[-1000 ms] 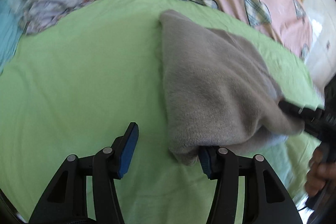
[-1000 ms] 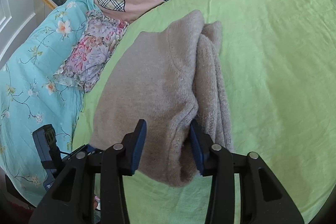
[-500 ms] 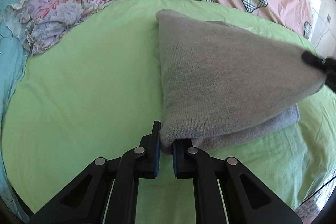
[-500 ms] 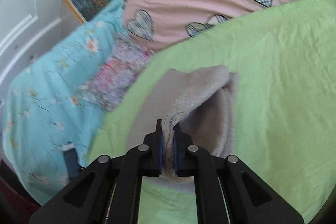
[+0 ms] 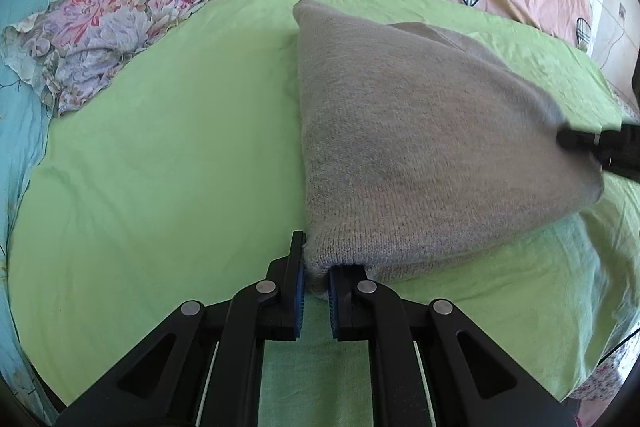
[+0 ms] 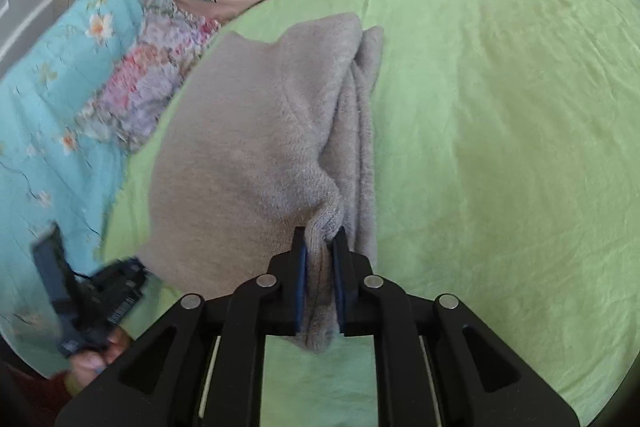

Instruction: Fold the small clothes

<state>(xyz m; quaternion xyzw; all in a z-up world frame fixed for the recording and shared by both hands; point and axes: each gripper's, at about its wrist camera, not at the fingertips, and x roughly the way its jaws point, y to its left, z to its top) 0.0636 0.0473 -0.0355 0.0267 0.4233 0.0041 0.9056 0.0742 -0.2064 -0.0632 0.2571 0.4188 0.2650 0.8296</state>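
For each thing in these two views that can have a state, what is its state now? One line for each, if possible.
grey knit garment: partly folded, lifted at two corners, its far end on the sheet.
left gripper: shut on a near corner of the garment.
right gripper: jaws opening, the other corner between its pads.
green sheet: spread flat, lightly creased.
floral cloth: crumpled at the sheet's edge.
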